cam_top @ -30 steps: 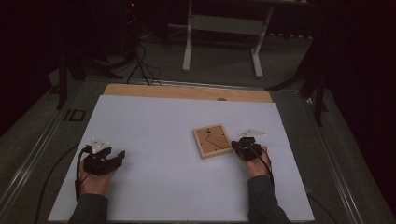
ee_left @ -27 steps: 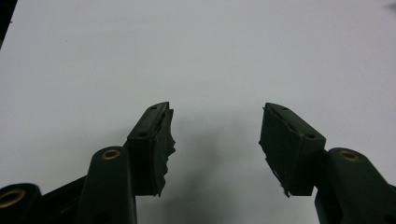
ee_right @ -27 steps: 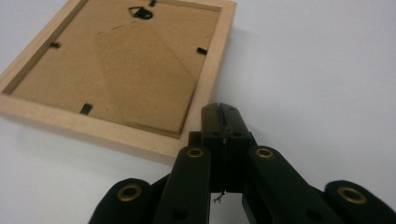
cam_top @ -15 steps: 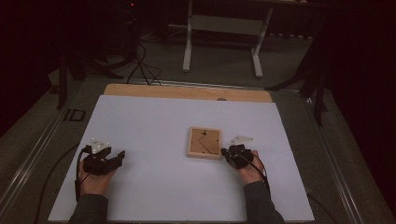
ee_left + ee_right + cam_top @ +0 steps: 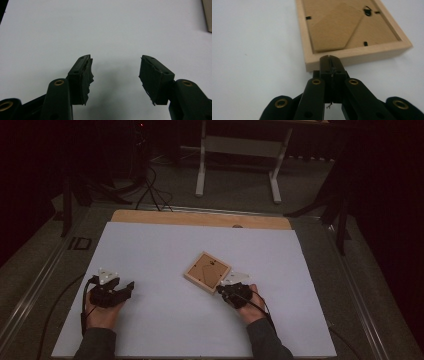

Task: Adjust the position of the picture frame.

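High view: the square light-wood picture frame [image 5: 207, 271] lies back-up mid-sheet on the white table cover [image 5: 165, 245], with the right gripper [image 5: 227, 291] at its near edge. Left gripper view: the left gripper [image 5: 115, 71] gapes, empty — parked aside. Right gripper view: jaws pinched together, holding nothing, tips against the rim — apparently to nudge it.

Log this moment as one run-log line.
right gripper: shut, tips against picture frame edge | left gripper: open, nothing between | frame: face down on table

Dark lab: white-topped table [image 5: 150, 250], floor cables [image 5: 150, 190].
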`<control>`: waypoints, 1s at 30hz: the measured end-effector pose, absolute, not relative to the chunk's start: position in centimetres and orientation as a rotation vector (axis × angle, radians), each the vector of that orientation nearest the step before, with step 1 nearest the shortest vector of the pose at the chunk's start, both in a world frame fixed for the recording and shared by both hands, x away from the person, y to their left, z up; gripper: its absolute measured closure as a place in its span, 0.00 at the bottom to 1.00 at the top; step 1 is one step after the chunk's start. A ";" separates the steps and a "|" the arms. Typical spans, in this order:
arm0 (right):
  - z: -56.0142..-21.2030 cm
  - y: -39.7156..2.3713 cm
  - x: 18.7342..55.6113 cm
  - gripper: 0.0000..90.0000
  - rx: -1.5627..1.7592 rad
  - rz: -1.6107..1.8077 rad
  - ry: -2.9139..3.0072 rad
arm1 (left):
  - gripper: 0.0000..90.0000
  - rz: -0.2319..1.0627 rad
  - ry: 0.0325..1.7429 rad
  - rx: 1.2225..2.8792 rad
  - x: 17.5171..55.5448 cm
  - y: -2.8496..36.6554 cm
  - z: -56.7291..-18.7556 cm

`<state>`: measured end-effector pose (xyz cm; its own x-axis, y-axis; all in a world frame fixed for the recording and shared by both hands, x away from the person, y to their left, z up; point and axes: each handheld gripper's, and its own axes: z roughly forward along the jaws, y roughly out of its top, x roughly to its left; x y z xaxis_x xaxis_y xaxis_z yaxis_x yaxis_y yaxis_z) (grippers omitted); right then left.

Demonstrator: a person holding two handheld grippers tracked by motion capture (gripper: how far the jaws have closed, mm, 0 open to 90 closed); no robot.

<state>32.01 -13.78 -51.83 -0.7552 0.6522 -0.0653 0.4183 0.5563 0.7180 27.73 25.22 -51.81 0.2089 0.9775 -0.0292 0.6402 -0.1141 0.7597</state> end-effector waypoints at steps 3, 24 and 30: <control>-51.9 -12.8 32.0 1.00 0.845 1.014 2.485 | 0.48 0.660 1.502 1.835 27.8 25.2 -51.8; -50.6 -16.6 39.0 1.00 1.139 1.034 2.259 | 0.48 0.659 1.503 1.832 27.8 25.4 -51.8; -51.2 -16.0 40.6 1.00 1.149 0.989 2.272 | 0.48 0.657 1.501 1.831 27.7 25.4 -51.7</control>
